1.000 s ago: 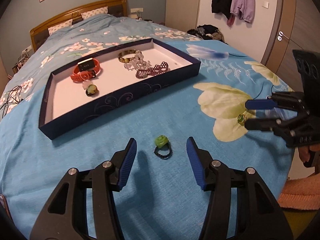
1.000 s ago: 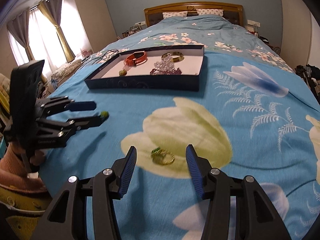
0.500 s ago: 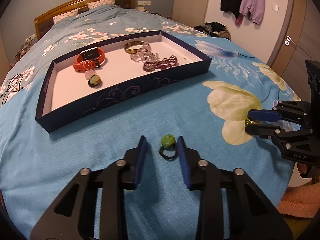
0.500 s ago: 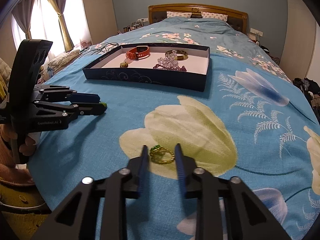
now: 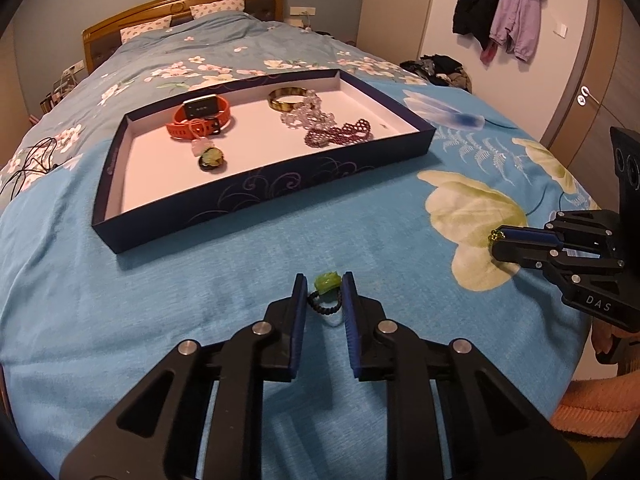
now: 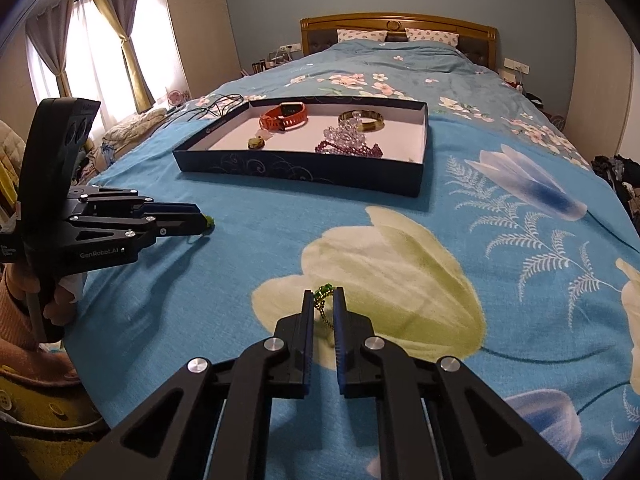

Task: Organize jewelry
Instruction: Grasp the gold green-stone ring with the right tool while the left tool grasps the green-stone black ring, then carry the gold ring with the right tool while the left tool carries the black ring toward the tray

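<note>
My left gripper [image 5: 325,282] is shut on a black bead ring with a green stone [image 5: 327,281], held just above the blue bedspread. My right gripper [image 6: 323,295] is shut on a gold ring with a green stone [image 6: 322,292], over a pale yellow flower print. Each gripper shows in the other's view: the right gripper [image 5: 496,240] at the right, the left gripper [image 6: 206,222] at the left. The dark blue tray [image 5: 256,190] lies further up the bed and holds an orange watch [image 5: 200,118], a gold bangle [image 5: 286,98], clear beads, a maroon bead bracelet [image 5: 340,134] and a green pendant [image 5: 211,158].
The tray also shows in the right wrist view [image 6: 304,170]. A black cable [image 5: 28,164] lies on the bed left of the tray. The bed's edge runs close below both grippers. Clothes hang on the wall at the right [image 5: 500,12].
Both grippers have closed from wide open onto their rings. Both rings have lifted slightly off the bedspread between the fingers.
</note>
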{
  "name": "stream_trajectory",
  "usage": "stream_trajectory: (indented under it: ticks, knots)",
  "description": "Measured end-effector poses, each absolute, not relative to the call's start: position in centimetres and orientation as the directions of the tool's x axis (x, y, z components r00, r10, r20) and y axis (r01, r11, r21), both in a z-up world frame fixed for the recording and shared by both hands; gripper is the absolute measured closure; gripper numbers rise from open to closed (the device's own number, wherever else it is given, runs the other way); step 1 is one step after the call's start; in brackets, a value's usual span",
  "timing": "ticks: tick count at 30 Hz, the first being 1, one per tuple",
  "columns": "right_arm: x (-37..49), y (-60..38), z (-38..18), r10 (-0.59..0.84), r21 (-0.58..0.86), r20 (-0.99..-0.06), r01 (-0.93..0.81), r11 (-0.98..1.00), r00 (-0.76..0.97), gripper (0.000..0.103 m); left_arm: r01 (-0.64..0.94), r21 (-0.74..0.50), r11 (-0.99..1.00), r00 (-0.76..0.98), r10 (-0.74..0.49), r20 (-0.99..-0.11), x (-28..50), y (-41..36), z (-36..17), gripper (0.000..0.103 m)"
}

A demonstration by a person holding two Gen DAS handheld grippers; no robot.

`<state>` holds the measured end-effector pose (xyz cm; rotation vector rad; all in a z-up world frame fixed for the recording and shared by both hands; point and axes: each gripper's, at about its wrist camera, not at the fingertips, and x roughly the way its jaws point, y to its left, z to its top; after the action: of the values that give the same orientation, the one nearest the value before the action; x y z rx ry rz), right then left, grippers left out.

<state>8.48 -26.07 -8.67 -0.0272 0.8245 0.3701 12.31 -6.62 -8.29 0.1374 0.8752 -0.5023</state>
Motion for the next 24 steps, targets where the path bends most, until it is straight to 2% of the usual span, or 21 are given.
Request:
stream_trajectory:
  ticks: [24]
  knots:
    - [12.2,-23.9,-5.4,0.394,0.166,-0.622,-0.378,0.911,0.677,0.095,0.393,-0.051,0.918,0.662,-0.321,-0.677,12.6,-4.2,-4.5,0.085]
